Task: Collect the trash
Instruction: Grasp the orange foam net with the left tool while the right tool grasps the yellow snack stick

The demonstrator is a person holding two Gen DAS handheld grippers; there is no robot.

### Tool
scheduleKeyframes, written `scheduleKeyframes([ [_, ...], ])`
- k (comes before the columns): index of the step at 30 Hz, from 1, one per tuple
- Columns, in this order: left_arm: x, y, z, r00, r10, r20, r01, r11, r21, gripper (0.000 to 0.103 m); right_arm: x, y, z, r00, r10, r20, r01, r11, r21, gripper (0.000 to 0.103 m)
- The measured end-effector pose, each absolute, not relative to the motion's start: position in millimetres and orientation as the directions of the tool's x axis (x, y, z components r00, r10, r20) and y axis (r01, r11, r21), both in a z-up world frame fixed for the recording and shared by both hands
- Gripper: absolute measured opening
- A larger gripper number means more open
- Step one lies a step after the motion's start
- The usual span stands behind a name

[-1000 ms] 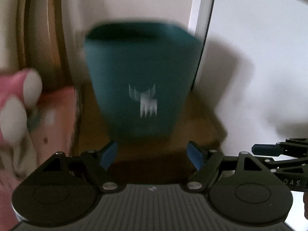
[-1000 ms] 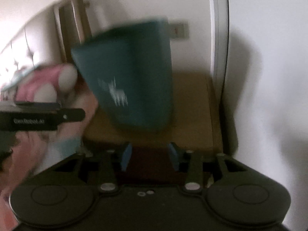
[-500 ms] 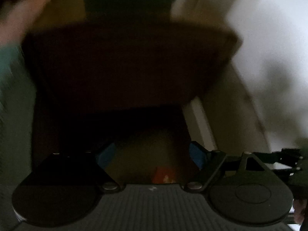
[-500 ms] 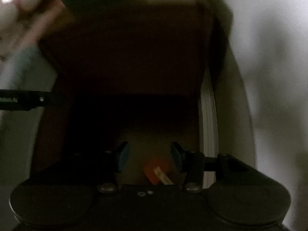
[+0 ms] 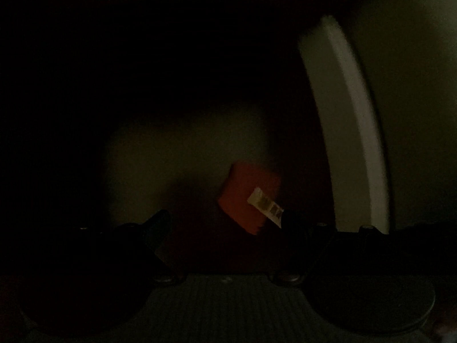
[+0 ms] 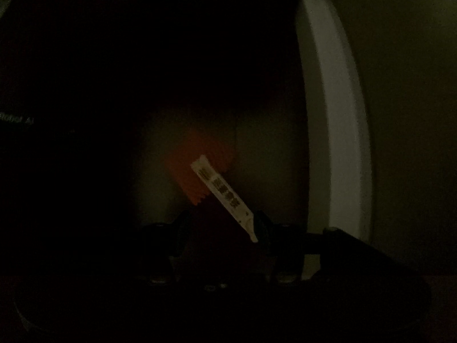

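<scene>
Both views are very dark and look down at the floor. An orange-red wrapper (image 5: 247,197) lies on the pale floor with a narrow white printed sachet (image 5: 265,204) across it. My left gripper (image 5: 225,223) is open, just short of them, the sachet near its right finger. In the right wrist view the orange-red wrapper (image 6: 200,168) and the white sachet (image 6: 225,194) lie just ahead of my right gripper (image 6: 221,223), which is open. The sachet's near end touches or nearly touches its right finger.
A white baseboard or door frame edge (image 5: 351,131) runs along the right, with a pale wall (image 6: 405,114) beyond it. Dark furniture (image 5: 142,43) overhangs the floor patch above and to the left. The left gripper's arm (image 6: 17,120) shows faintly at the right view's left edge.
Both grippers have swung down from the teal bin on the wooden stand to the dark floor under it. The wrapper and sachet now sit closer and larger. Both grippers stay open.
</scene>
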State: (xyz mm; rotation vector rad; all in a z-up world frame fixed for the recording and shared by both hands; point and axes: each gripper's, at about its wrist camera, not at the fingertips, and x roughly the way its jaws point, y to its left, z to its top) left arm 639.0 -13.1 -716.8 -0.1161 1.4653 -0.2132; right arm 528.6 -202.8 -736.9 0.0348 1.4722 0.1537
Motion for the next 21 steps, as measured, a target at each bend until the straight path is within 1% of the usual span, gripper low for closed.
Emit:
scheduleKeyframes([
  [4,637.8,-20.0,-763.7,0.055,-0.211,-0.976,0.053,0.977,-0.208,0.085,530.6,-200.3,-776.5,0.083,0.111,-0.990,-0.114,0.988,0.101,0.047],
  [10,650.3,-18.1,-823.5,0.018,-0.215,-0.976,-0.067,0.974,-0.216,0.085,522.4,-196.0,-813.8,0.078,0.104,-0.992,-0.169,0.982,0.089,0.047],
  [15,653.5,-24.5,-844.6,0.005,-0.226,-0.974,-0.087,0.970,-0.226,0.085,529.0,-199.3,-829.8,0.087,0.097,-0.991,-0.204,0.976,0.078,0.047],
  [21,652.6,-29.2,-851.4,0.006,-0.230,-0.973,-0.086,0.969,-0.230,0.084,534.7,-197.3,-835.8,0.102,0.103,-0.989,-0.214,0.974,0.079,0.045],
])
